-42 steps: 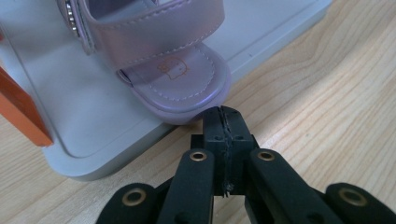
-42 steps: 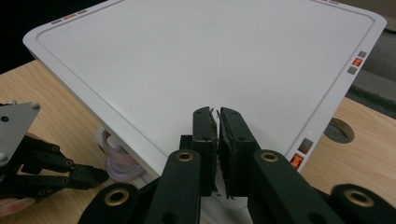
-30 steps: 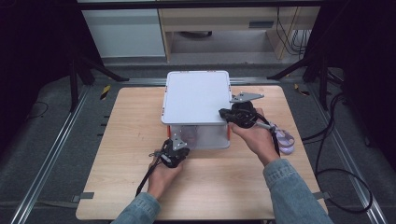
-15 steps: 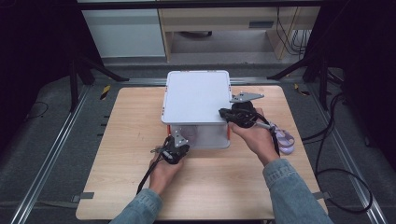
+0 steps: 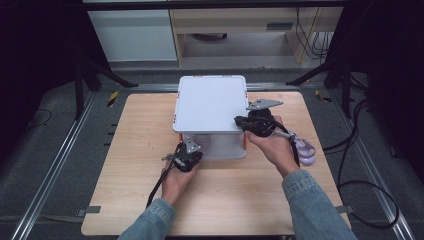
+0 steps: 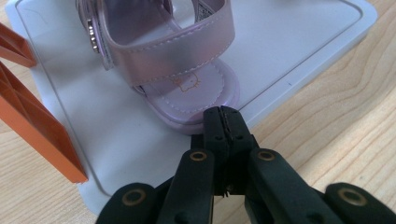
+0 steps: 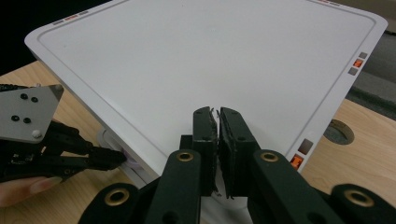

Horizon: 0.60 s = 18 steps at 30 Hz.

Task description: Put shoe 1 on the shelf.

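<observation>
Two black claws pressed together, left claw point(image 6: 223, 122) touching glossy lilac sandal point(image 6: 187, 70), right claw point(image 7: 215, 122) over smooth white lid point(image 7: 210, 56)

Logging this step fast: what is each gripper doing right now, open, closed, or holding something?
Left gripper: closed, tips at the toe of the pink strappy sandal; a grip cannot be told.
Right gripper: closed, empty, over the white plastic shelf top.

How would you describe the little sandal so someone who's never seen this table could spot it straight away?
Start at the white two-tier plastic rack with orange side supports in the middle of the wooden table. On its lower white shelf sits the small shiny pink sandal, toe at the front edge. It is the only footwear there, with white stitching and a cartoon print on the insole.
</observation>
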Each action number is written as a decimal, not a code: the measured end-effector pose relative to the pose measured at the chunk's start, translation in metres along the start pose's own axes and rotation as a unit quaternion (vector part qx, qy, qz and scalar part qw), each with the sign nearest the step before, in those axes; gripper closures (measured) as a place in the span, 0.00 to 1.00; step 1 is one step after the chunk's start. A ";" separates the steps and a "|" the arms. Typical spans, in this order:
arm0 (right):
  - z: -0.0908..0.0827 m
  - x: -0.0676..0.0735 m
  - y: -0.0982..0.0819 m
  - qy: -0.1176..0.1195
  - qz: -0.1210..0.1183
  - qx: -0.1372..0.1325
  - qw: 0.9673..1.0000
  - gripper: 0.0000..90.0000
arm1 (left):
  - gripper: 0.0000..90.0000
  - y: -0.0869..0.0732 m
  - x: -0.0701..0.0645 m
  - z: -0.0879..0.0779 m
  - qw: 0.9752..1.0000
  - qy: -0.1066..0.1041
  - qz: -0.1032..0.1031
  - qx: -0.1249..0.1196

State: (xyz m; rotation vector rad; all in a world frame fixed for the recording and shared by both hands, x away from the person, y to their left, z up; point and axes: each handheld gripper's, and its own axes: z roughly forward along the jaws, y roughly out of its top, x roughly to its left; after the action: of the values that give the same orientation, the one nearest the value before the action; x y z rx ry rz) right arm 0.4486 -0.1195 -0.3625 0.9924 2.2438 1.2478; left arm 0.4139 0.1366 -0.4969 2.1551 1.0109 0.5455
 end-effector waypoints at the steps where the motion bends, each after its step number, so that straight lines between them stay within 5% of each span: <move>1: 0.000 0.000 0.000 0.000 0.000 0.000 1.000 0.95 | 0.99 0.000 0.000 0.000 1.000 0.000 0.000 0.000; 6: 0.000 0.000 0.001 0.000 0.001 0.002 1.000 0.95 | 0.98 0.000 -0.003 -0.003 1.000 -0.003 0.003 0.000; 8: -0.001 -0.002 0.002 -0.004 0.001 0.005 1.000 0.85 | 0.92 0.000 -0.003 -0.008 1.000 -0.006 -0.004 -0.005; 12: -0.009 -0.007 0.004 -0.005 0.014 -0.013 1.000 0.81 | 0.82 -0.005 -0.001 -0.022 1.000 -0.011 -0.007 -0.006; 18: -0.035 -0.028 -0.004 -0.042 0.040 -0.025 0.998 0.72 | 0.58 -0.018 0.012 -0.046 1.000 0.000 -0.015 -0.015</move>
State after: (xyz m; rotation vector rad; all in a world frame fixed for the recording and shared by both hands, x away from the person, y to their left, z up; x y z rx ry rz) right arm 0.4435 -0.1616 -0.3472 1.1035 2.1187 1.2644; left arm 0.3840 0.1732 -0.4781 2.1096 1.0277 0.5437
